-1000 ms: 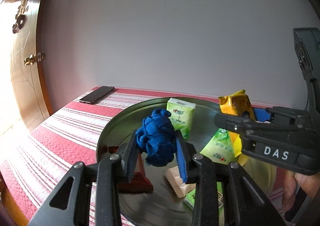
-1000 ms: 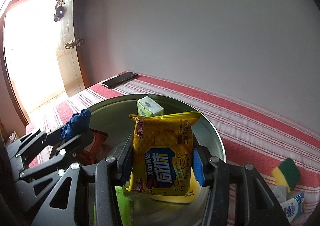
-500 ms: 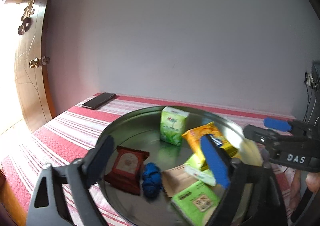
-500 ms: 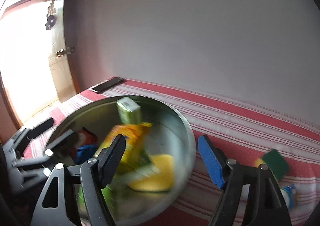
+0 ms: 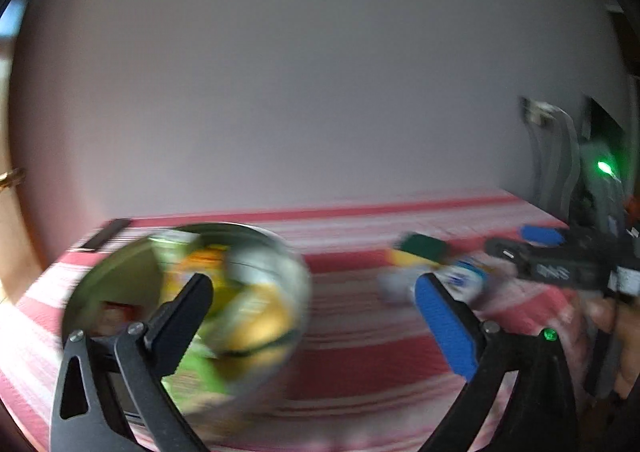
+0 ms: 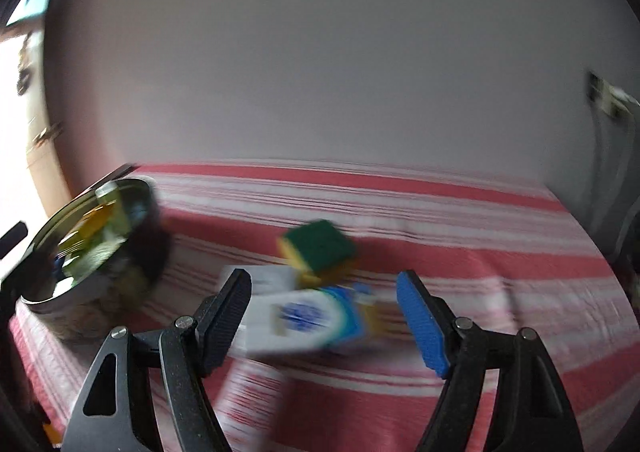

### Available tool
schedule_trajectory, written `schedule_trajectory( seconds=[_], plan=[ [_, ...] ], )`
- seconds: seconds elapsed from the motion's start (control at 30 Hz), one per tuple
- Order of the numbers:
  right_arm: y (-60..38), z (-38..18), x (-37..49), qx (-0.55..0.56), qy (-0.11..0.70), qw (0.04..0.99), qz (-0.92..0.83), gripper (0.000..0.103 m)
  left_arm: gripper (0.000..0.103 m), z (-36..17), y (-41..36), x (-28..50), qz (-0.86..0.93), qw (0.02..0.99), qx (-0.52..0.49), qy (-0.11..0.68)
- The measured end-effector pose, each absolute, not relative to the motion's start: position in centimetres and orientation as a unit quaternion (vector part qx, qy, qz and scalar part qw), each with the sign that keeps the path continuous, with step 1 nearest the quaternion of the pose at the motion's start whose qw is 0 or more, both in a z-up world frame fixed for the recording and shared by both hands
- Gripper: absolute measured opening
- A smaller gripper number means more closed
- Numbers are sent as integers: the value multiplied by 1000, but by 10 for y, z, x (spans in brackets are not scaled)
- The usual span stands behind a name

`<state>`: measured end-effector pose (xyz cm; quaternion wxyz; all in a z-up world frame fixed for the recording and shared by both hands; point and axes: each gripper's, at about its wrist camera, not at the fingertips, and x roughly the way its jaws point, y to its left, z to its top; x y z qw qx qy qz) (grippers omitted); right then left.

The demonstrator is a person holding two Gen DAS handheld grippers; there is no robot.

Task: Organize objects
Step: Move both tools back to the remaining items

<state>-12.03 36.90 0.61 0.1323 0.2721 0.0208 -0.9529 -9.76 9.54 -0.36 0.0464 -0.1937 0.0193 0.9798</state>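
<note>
Both views are motion-blurred. A round metal basin (image 5: pixel 292 276) holds several snack and tissue packets, at the left in the left wrist view and at the far left in the right wrist view (image 6: pixel 152 208). My left gripper (image 5: pixel 312 304) is open and empty, to the right of the basin. My right gripper (image 6: pixel 324 308) is open and empty, above a white and blue tissue pack (image 6: pixel 308 316). A green and yellow sponge (image 6: pixel 320 244) lies just behind the pack. The sponge (image 5: pixel 420 248) and the right gripper (image 5: pixel 516 242) also show in the left wrist view.
The table wears a red and white striped cloth (image 6: pixel 460 252). A dark phone (image 5: pixel 106 234) lies at the far left by the wall. A grey wall stands behind, with cables and a green light (image 5: pixel 602 166) at the right. A door is at the left.
Both grippers opened and dropped their loads, the blue knot and the yellow packet, into the basin. Both then swung right towards the sponge and tissue pack.
</note>
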Motion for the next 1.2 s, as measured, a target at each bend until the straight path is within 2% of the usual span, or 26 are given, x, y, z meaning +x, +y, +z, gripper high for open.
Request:
schedule_trajectory(
  seconds=[0.23,0.4,0.5,0.57,0.6,0.63,0.67,0.7,0.77,0.93,1.07,1.2],
  plan=[
    [423,-4,-122,275,-18,104,-956,77,102,-24,168,-121,952,118,-278,51],
    [442,-6,-117,268,-37,98,-958,77,102,-41,200,-131,933,133,-328,66],
    [447,-4,-115,264,-45,98,-958,77,96,-48,210,-136,919,157,-357,64],
    [447,-3,-113,262,-44,100,-959,77,76,-55,213,-141,910,163,-375,61],
    [447,-4,-114,262,-43,100,-959,77,70,-59,214,-144,907,166,-383,64],
    [446,-4,-114,261,-41,101,-959,77,53,-63,215,-147,902,169,-392,65],
    [445,-3,-116,261,-38,103,-959,77,46,-66,214,-149,896,178,-403,58],
    [443,-3,-118,261,-35,104,-959,77,44,-66,212,-149,893,186,-406,48],
    [440,-2,-121,262,-28,107,-959,77,35,-64,209,-146,895,189,-402,51],
    [420,4,-150,288,-14,137,-948,77,34,-63,199,-139,900,179,-393,58],
    [388,0,-181,319,37,121,-939,77,34,-63,186,-142,902,174,-389,59],
    [360,-28,-203,376,117,93,-914,77,34,-59,170,-141,908,161,-384,47]
  ],
)
